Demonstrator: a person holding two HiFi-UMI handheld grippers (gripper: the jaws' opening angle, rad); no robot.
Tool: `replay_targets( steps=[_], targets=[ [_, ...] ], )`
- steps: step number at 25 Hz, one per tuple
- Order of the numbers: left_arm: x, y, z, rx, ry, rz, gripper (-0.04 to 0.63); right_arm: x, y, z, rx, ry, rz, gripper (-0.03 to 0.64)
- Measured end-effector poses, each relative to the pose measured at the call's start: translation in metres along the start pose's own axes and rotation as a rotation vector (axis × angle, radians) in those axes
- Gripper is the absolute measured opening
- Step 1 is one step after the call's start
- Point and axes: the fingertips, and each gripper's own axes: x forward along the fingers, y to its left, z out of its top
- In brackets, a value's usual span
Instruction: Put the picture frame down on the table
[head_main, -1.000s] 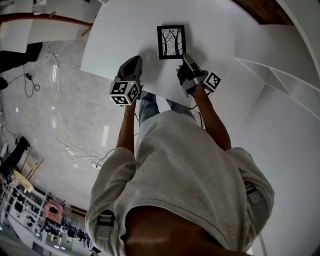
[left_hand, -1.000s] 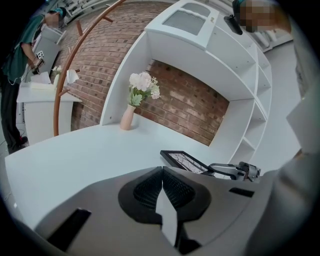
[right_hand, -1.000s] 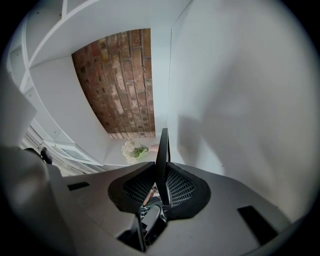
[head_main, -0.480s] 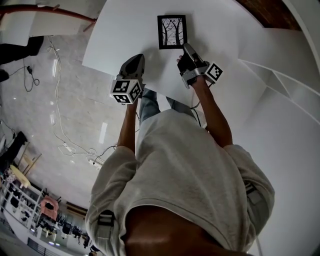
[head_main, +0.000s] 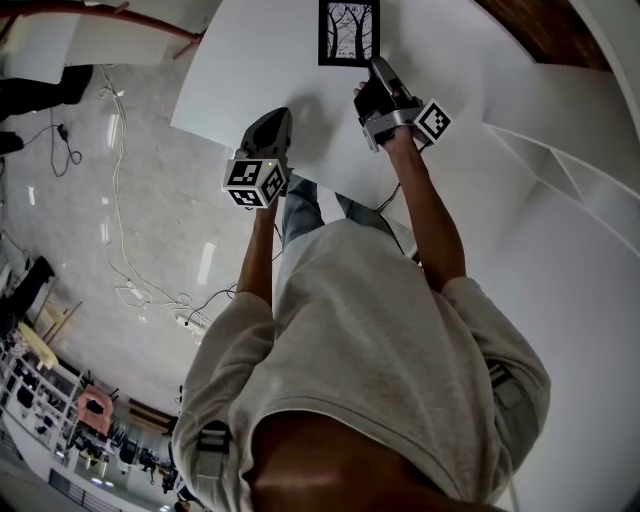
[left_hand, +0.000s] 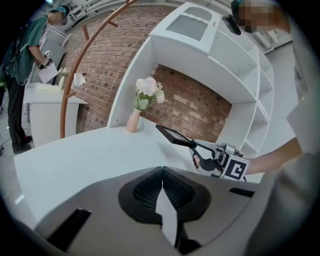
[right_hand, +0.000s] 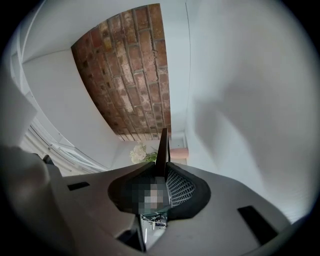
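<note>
The black picture frame, with a print of bare trees, is held flat over the white table near its far side. My right gripper is shut on the frame's near right corner. In the left gripper view the frame hangs a little above the tabletop, tilted slightly up, with the right gripper behind it. The right gripper view shows the frame edge-on between the pads. My left gripper is shut and empty over the table's near edge, left of the frame.
A vase of pale flowers stands at the table's far end by the brick wall. White shelving rises on the right. A copper arch and a standing person are at the left. Cables lie on the floor.
The right gripper has carried the frame farther out over the table, toward the top of the head view. The left gripper has shifted only slightly.
</note>
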Motion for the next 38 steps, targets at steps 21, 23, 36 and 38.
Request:
replay_targets(
  steps=[21, 23, 36, 38],
  targets=[
    [-0.007, 0.001, -0.002, -0.014, 0.005, 0.008, 0.017, -0.01, -0.058, 0.001, 0.053, -0.048, -0.188, 0.091],
    [-0.007, 0.0, -0.003, -0.013, 0.007, 0.008, 0.017, -0.011, -0.059, 0.002, 0.061, -0.054, -0.189, 0.091],
    [-0.01, -0.007, -0.004, -0.022, 0.009, 0.005, 0.017, -0.012, -0.054, 0.002, 0.009, -0.049, -0.212, 0.14],
    [-0.009, -0.005, -0.004, -0.025, 0.011, 0.007, 0.017, -0.009, -0.053, 0.0, -0.046, -0.029, -0.221, 0.151]
  ],
)
